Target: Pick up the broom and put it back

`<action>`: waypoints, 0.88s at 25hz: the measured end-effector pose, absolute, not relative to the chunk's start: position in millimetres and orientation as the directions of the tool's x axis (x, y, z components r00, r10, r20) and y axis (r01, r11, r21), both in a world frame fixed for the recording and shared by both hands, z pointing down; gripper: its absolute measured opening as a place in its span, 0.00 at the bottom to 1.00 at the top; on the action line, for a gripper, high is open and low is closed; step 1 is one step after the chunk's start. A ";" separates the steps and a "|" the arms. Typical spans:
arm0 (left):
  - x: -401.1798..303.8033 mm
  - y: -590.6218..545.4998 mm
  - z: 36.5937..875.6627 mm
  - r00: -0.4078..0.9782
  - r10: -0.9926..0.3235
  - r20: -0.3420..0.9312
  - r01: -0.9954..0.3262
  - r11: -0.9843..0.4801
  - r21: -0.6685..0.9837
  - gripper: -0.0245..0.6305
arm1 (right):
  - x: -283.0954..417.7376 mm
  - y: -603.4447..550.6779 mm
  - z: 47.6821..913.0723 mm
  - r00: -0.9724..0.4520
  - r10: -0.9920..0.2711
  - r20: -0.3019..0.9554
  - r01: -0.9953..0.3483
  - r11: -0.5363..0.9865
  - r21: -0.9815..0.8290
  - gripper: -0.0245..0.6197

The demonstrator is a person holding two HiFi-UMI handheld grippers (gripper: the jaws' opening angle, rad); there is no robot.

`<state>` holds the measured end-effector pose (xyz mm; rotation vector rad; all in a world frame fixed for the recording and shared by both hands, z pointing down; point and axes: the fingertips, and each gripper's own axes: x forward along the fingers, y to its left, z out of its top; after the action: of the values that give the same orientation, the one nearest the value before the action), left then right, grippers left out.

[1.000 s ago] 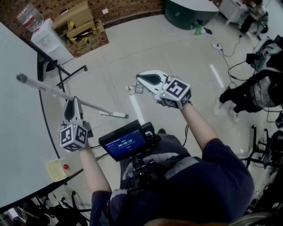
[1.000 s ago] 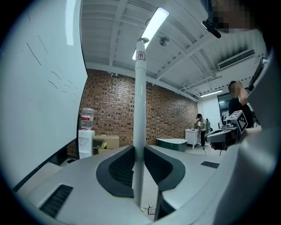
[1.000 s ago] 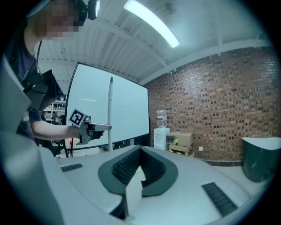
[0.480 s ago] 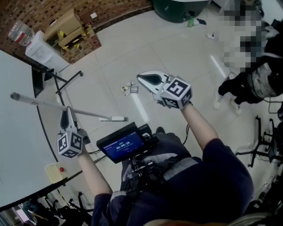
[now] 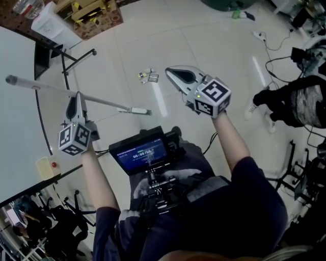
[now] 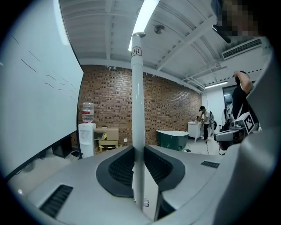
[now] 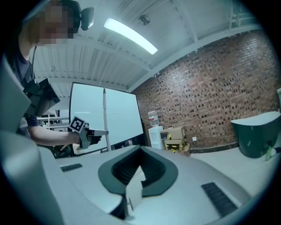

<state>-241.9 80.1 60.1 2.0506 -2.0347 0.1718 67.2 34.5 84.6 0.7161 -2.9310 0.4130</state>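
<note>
Two grippers show in the head view: the left gripper (image 5: 77, 98) is clamped on the broom (image 5: 109, 103) partway along its pale handle, which is held clear of the tiled floor (image 5: 204, 41) and runs across the picture from a grey capped end near the whiteboard (image 5: 15, 132) to a white fitting beside the chest screen (image 5: 138, 153); the right gripper (image 5: 173, 73) is held out ahead with its jaws together and nothing in them. At the top edge stand open cardboard boxes (image 5: 99, 12) with something yellow inside, too small to name, and just beside them a white water dispenser (image 5: 51, 26). From the left gripper view, both ribbed pads press on the broom handle, which rises upright between them to its capped top; behind it, against the brick wall (image 6: 114, 101), the dispenser carries a clear bottle (image 6: 88, 113), the cardboard boxes sit next to it, and a green tub (image 6: 172, 139) stands further right, its inside hidden. From the right gripper view, the jaws meet with only a thin slit between them and hold nothing; the left gripper and upright handle appear before the whiteboard, and dispenser, boxes and green tub line the brick wall
</note>
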 end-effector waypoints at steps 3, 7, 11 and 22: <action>-238.5 78.2 65.0 0.021 -0.966 0.258 -0.996 0.002 0.086 0.15 | 66.3 36.6 92.8 -0.888 -0.431 0.163 -0.460 0.851 -0.252 0.05; -233.8 61.9 72.8 0.039 -0.962 0.271 -0.997 -0.021 0.069 0.15 | 64.9 33.0 96.3 -0.879 -0.435 0.196 -0.474 0.842 -0.257 0.05; -250.0 44.6 97.4 0.074 -0.953 0.292 -0.997 -0.065 0.041 0.15 | 35.4 29.0 109.1 -0.862 -0.440 0.252 -0.496 0.834 -0.242 0.05; -251.6 30.9 170.8 0.137 -0.917 0.375 -0.990 -0.140 0.021 0.15 | 7.0 40.7 128.9 -0.830 -0.435 0.348 -0.523 0.824 -0.218 0.05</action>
<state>-251.6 30.9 170.8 2.1531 -1.8629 0.3986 7.0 40.7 128.9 0.7310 -2.7230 0.4435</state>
